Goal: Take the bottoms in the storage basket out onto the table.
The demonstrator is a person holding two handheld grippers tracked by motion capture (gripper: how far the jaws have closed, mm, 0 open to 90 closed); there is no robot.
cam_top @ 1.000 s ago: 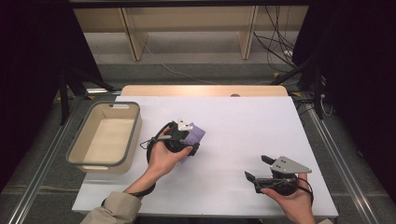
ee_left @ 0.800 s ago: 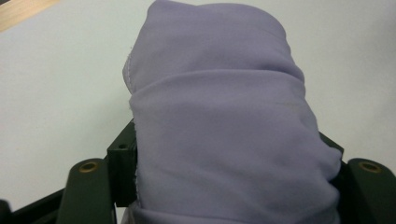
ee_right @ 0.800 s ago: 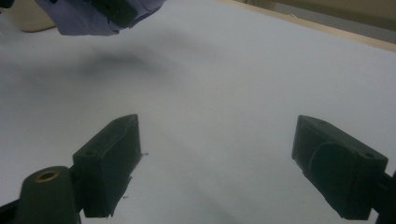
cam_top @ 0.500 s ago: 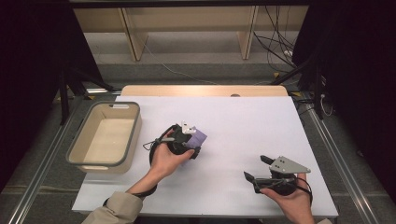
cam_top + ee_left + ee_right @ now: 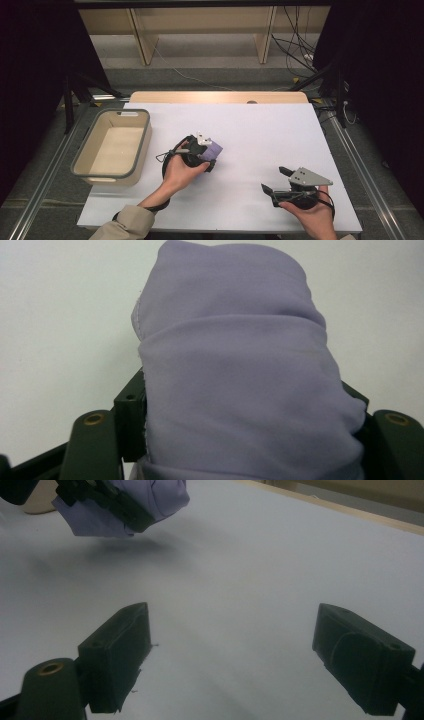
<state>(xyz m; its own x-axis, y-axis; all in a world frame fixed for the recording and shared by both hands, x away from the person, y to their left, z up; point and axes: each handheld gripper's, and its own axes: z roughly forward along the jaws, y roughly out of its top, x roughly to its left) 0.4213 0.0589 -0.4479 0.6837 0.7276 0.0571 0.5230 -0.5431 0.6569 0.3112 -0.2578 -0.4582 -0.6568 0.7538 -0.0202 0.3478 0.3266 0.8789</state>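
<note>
Nearest to me, at the lower right of the high view, my right gripper [image 5: 274, 181] rested low over the desk [image 5: 280, 135] with its jaws spread wide and nothing between them; in the right gripper view the two black pads stood well apart over bare white surface. That hand had kept its place over the last second.

Farther in, near the middle of the high view, my left gripper [image 5: 212, 156] had its jaws clamped on a folded lilac cloth [image 5: 235, 370]. In the left gripper view the bundle bulged up between the pads and out past them. In the right gripper view the cloth [image 5: 150, 497] hung at the upper left with a soft shadow on the desk beneath it, so I judged it lifted clear, not resting.

Against a second ago, the left hand and its bundle had drifted a little toward the right and toward me; the grip had not altered. I took that to mean the pick-up was secure and the carry barely begun.

Farthest, at the left of the high view, the beige bin [image 5: 82, 159] sat with nothing in it, well apart from the cloth and the likely place for it.
</note>
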